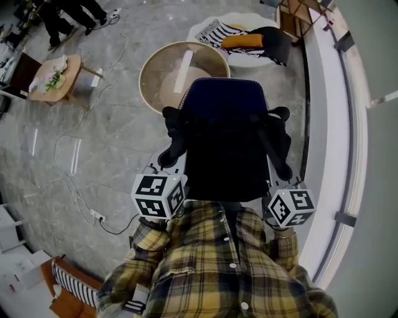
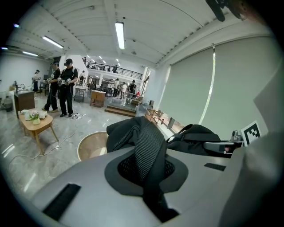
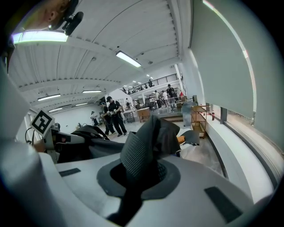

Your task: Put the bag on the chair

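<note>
Found fingers of left gripper [image 2: 148, 186] pinched all but shut on a black webbing strap [image 2: 148, 142], strap rising from the pinch toward the bag. Logged the same at right gripper [image 3: 135, 186]: fingers nearly together, clamped on second strap [image 3: 140, 150] of like weave. Saw, from head view, both grippers level with each other at either side of black bag [image 1: 224, 168], marker cubes [image 1: 158, 195] just in front of plaid shirt [image 1: 217, 273]. Placed bag between the two armrests [image 1: 171, 127] of dark blue chair [image 1: 224, 93], over the seat, backrest on far side from the person. Could not settle contact between bag and seat: underside hidden by bag itself. Noted beyond chair a round wooden-rimmed tabletop [image 1: 163, 84], close behind backrest; farther off a white round seat [image 1: 249, 61] carrying striped cushion [image 1: 214, 31], orange cushion [image 1: 242, 41] and a dark item. Marked small wooden tabletop [image 1: 73, 67] at far left with green plant [image 1: 55, 79] on it, well apart from chair. Counted several people [image 1: 62, 15] standing in dark clothes at top-left edge of grey marble floor [image 1: 124, 143]; picked them out also in both gripper views, far down the hall. Traced white cable [image 1: 65, 180] across floor to power strip [image 1: 97, 216] near left gripper. Recorded long pale window ledge [image 1: 326, 124] along right side, roller blind [image 2: 213, 97] above it in left gripper view.
</note>
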